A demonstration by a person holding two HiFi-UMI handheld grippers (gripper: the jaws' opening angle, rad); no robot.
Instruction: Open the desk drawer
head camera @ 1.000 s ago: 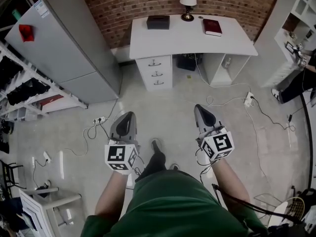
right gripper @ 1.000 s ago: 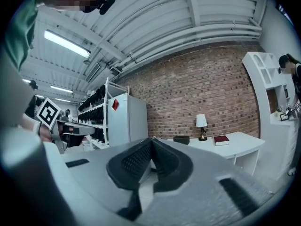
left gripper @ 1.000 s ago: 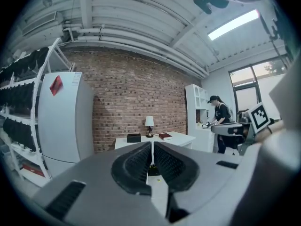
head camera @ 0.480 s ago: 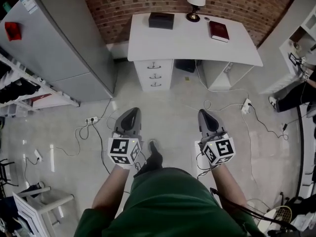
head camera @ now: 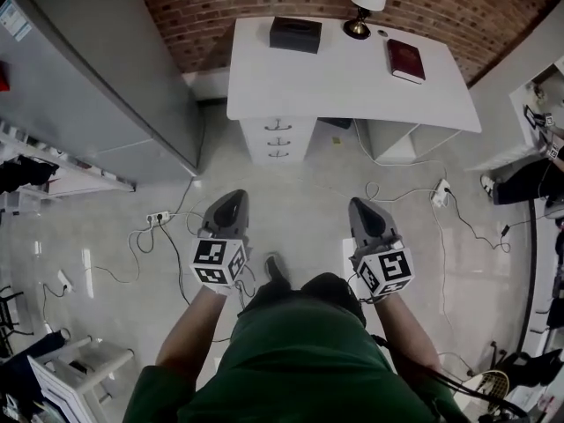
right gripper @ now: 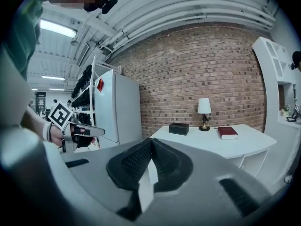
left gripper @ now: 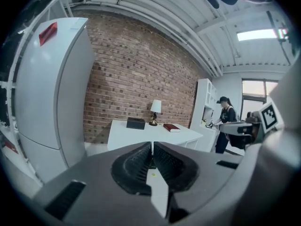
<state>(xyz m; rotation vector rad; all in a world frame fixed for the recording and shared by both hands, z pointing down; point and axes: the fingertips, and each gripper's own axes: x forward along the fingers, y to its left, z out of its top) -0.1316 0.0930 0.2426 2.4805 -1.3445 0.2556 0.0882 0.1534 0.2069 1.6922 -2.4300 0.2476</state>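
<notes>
Task barely started. Person stands on the floor well apart from the white bench [head camera: 344, 77], both grippers held out low in front, pointing toward it. Left gripper [head camera: 231, 204]: jaws together, tips meeting, nothing between them. Right gripper [head camera: 362, 210]: same, jaws pressed together, empty.

Drawer unit [head camera: 278, 138] sits under the bench's left end, three drawers stacked, each with a small metal handle. All three look flush and shut; top drawer [head camera: 278, 125] is not pulled out at all. Neither gripper is anywhere near a handle.

On the bench: black box [head camera: 295, 33] at back left, lamp [head camera: 366, 3] at the back, red book [head camera: 406, 61] toward the right. Fridge [head camera: 97, 77] stands left of the bench, against the brick wall. Loose cables [head camera: 167, 227] lie on the floor between the person and the bench.

Done: nothing visible. Left, by my read: close the gap to the bench, spread one set of jaws, grip a handle, pull the drawer out. Task doesn't say which drawer. Cables could be a trip risk on the way.
</notes>
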